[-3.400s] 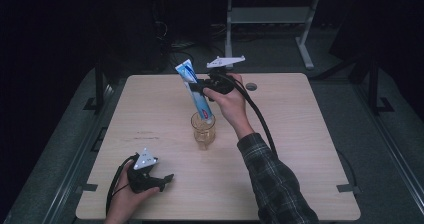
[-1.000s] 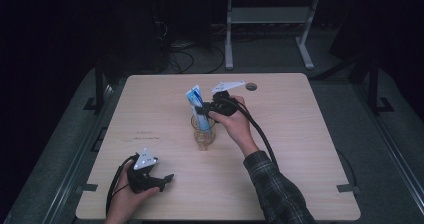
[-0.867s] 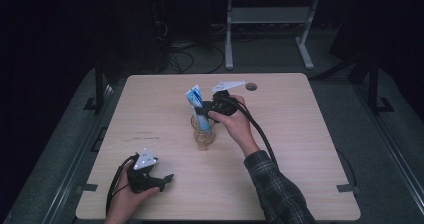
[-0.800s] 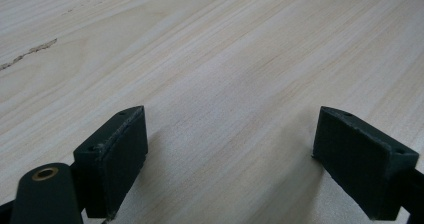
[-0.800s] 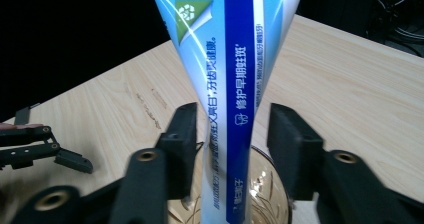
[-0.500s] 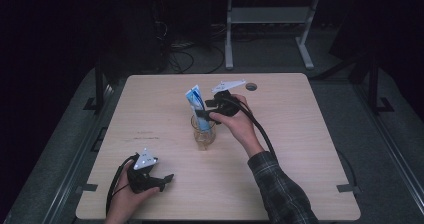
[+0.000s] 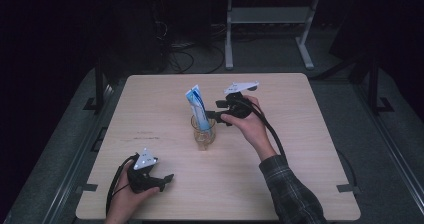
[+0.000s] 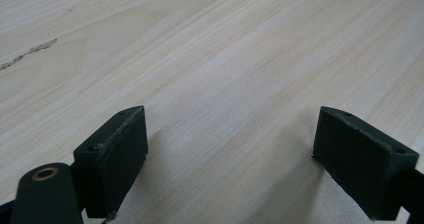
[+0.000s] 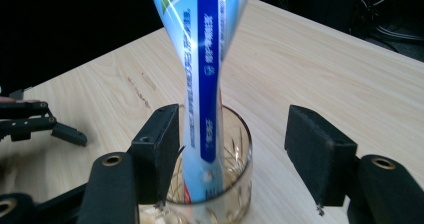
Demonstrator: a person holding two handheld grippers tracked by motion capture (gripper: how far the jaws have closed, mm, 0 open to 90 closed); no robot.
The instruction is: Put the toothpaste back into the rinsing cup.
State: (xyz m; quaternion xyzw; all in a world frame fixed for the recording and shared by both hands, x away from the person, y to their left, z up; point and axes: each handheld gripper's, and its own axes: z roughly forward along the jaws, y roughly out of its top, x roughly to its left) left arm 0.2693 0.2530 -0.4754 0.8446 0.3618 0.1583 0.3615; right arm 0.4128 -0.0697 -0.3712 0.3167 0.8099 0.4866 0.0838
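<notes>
A blue and white toothpaste tube (image 7: 196, 106) stands upright in a clear glass cup (image 7: 204, 134) near the middle of the wooden table (image 7: 300, 134). My right gripper (image 7: 212, 110) is just right of the tube, level with its middle. Its jaws have just been opening and now stand open. In the right gripper view, the tube (image 9: 207, 84) rises from the glass (image 9: 235, 184) between the pads of the right gripper (image 9: 239, 149), close to the left one and not squeezed. My left gripper (image 7: 165, 181) rests on the table at the front left, open (image 8: 240, 159) over bare wood.
A metal stand (image 7: 270, 19) and loose cables (image 7: 175, 59) sit on the dark floor beyond the table's far edge. The right gripper's cable (image 7: 272, 134) trails over the table along the forearm. In the right gripper view, the left gripper (image 9: 30, 121) shows far off at the left.
The right gripper has let go of the tube, opened its jaws and drawn slightly to the right. The tube stays standing in the glass. The left hand has not moved.
</notes>
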